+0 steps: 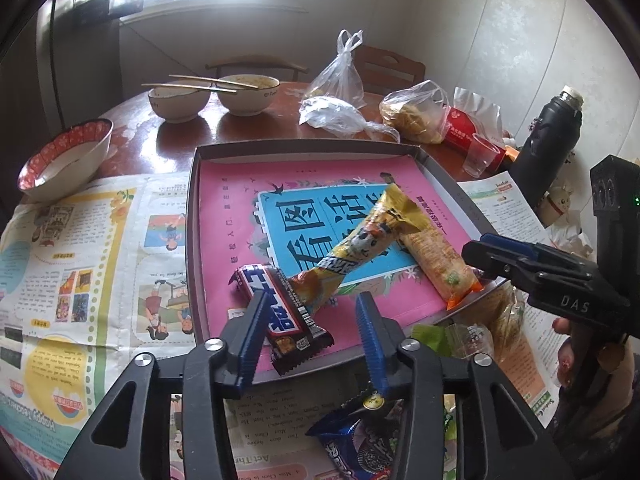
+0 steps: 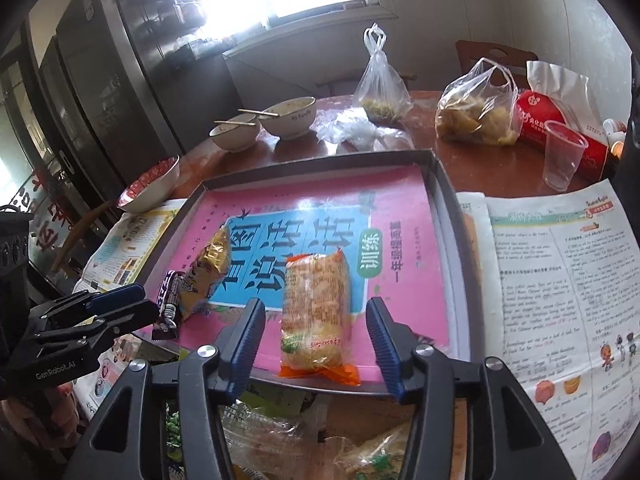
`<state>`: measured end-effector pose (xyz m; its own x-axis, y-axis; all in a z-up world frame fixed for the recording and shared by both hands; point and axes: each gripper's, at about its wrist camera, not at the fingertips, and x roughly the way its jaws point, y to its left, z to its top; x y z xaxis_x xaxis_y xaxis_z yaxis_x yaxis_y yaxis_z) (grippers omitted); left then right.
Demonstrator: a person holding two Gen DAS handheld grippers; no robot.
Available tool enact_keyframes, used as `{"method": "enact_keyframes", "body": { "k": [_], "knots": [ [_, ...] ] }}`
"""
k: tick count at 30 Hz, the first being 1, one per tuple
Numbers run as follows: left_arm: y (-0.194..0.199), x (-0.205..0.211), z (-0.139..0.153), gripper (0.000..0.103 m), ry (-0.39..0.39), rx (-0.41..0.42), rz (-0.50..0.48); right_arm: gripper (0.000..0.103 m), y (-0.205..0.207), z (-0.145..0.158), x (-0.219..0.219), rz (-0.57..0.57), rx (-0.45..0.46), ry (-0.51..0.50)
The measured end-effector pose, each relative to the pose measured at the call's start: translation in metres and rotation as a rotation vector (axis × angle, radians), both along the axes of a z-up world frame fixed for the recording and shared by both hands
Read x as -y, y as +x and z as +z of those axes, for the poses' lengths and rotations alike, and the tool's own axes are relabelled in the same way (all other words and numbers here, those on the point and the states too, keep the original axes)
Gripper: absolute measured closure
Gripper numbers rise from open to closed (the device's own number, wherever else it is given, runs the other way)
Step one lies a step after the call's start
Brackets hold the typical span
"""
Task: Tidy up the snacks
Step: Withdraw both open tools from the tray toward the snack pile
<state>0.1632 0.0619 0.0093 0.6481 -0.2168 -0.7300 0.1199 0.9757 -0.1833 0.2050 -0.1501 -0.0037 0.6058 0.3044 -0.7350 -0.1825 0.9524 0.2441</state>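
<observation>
— What sits in the tray [image 1: 194,216]?

— A shallow grey box-like tray with low straight walls, lined with a glossy pink booklet [image 1: 232,196] bearing a blue panel of large characters. On it lie three wrapped snacks: a dark chocolate bar [image 1: 280,304] in crinkly foil with a red, white and blue band, a long yellow snack pack [image 1: 360,240] twisted at both ends, and a clear orange-edged cracker pack [image 2: 314,316] showing pale, grainy biscuits inside.

— And the grippers?

— The left gripper [image 1: 312,320] stands with its ribbed blue pads apart; the chocolate bar lies between them, its near end poking over the tray's front wall (the left pad overlaps it in view, but no squeeze shows). The right gripper [image 2: 316,332] is likewise spread, straddling the cracker pack without pressing on it; that pack's orange crimped end rests on the front rim.

— Anything left outside?

— Below the left gripper, a blue cookie packet [image 1: 356,444] lies on newspaper [image 1: 80,264] spread over the reddish, shiny tabletop [image 1: 248,128]. More clear crumpled wrappers [image 2: 280,436] sit under the right gripper.

— Further back?

— Two pale ceramic bowls [image 1: 180,100] with chopsticks [image 1: 188,87] across them, thin knotted plastic bags [image 1: 340,76], and a clear ridged plastic cup [image 2: 562,154].
</observation>
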Motion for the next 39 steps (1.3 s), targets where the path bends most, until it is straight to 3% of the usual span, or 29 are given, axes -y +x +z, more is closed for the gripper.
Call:
{"method": "enact_keyframes", "body": {
  "k": [9,12,28,39],
  "knots": [
    [-0.008,-0.002,0.015,0.044,-0.009,0.035,0.026,0.044,0.002,0.009,0.009,0.011,0.021,0.008],
    [-0.011,-0.005,0.02,0.041,-0.009,0.046,0.046,0.036,0.001,0.012,0.007,0.031,0.038,0.005],
    [-0.025,-0.012,0.034,0.026,-0.079,0.077,0.126,0.029,-0.011,0.034,-0.003,0.098,0.109,0.015],
    [-0.04,0.004,0.035,0.026,-0.068,0.073,0.057,0.025,-0.037,0.042,0.002,0.09,0.145,0.03]
  ]
}}
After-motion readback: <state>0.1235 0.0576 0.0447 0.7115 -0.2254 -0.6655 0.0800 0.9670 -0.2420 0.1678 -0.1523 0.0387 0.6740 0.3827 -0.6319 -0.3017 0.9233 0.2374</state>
